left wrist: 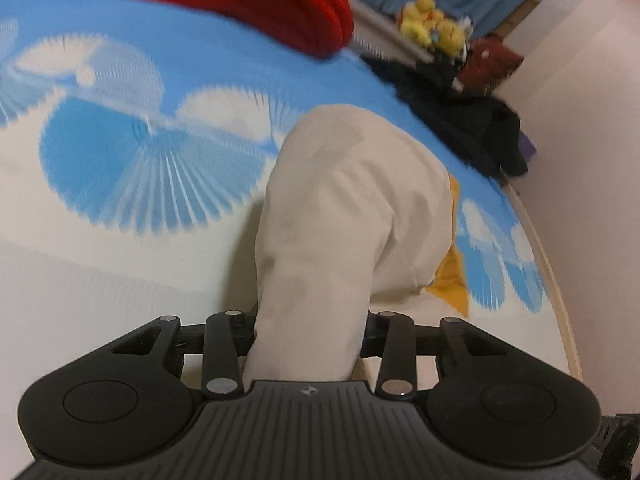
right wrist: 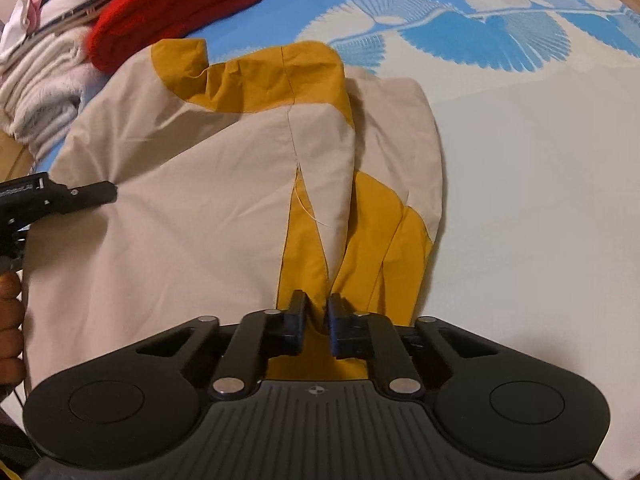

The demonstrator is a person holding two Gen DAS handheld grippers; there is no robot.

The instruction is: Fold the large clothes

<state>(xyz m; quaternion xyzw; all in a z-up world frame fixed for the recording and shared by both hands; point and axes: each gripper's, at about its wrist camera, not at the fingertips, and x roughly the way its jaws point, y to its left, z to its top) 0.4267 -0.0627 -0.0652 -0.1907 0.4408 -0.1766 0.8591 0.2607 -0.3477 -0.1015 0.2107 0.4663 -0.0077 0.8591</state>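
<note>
Right hand-held gripper (right wrist: 318, 312) pinching jacket (right wrist: 224, 184), red garment (right wrist: 180, 4) beyond

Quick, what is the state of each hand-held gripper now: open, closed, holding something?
Left hand-held gripper: closed on the beige part of the garment.
Right hand-held gripper: closed on the garment's mustard-yellow part.

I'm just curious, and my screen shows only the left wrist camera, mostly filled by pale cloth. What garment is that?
Observer: A beige and mustard jacket, spread on the bed.
Operator: Is the other gripper holding it too?
Observer: Yes, the right gripper pinches a mustard fold at its near edge.
Operator: Anything beside the red garment?
Observer: A stack of folded white clothes lies right next to it.
</note>
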